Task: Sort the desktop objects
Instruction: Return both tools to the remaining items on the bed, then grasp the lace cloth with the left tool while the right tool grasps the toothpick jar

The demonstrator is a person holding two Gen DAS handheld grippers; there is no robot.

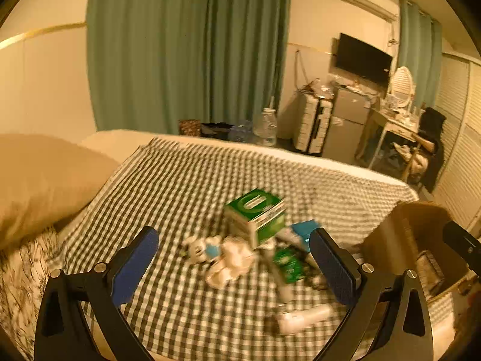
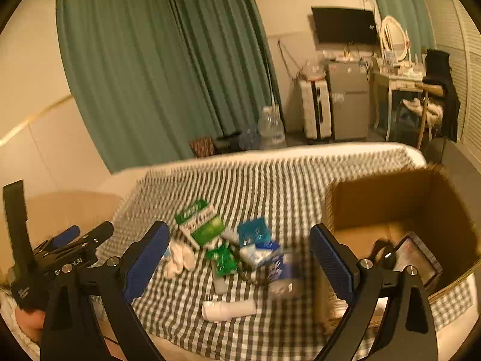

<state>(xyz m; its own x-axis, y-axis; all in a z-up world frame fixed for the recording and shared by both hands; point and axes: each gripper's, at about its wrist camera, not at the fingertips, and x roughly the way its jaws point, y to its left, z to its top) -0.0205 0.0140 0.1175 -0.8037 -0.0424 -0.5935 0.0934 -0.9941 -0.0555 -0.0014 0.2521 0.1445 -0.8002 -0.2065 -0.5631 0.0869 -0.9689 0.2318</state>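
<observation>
- While both grippers hover above the pile with nothing held, the step in hand looks like choosing the next item for the cardboard box (image 2: 390, 201).
- Left gripper (image 1: 234, 258): fingers wide apart, empty, aimed at the middle of the clutter on the checked cloth (image 1: 186, 180).
- Right gripper (image 2: 240, 258): fingers also spread wide, empty, with the box just to its right.
- The pile sits mid-cloth: green carton (image 1: 255, 213) standing tilted at the back, small white-and-blue toy (image 1: 201, 248) and a crumpled white cloth (image 1: 231, 260) to its left, blue packet (image 2: 254, 230) and green wrapper (image 2: 224, 258) in front.
- White tube (image 2: 228, 310) lies alone nearest the camera, apart from the heap: probably the cleanest first grab.
- Box already holds a framed flat item (image 2: 415, 258) at the bottom; the rest is too blurred to identify.
- Advice: take the isolated tube across its short axis, pads square to its sides, since it may roll on soft bedding.
- Right gripper is the better pick, being nearer the box.
- Keep the left one clear so the two do not cross over the heap.
- Lower gently; the cloth will likely give under pressure.
</observation>
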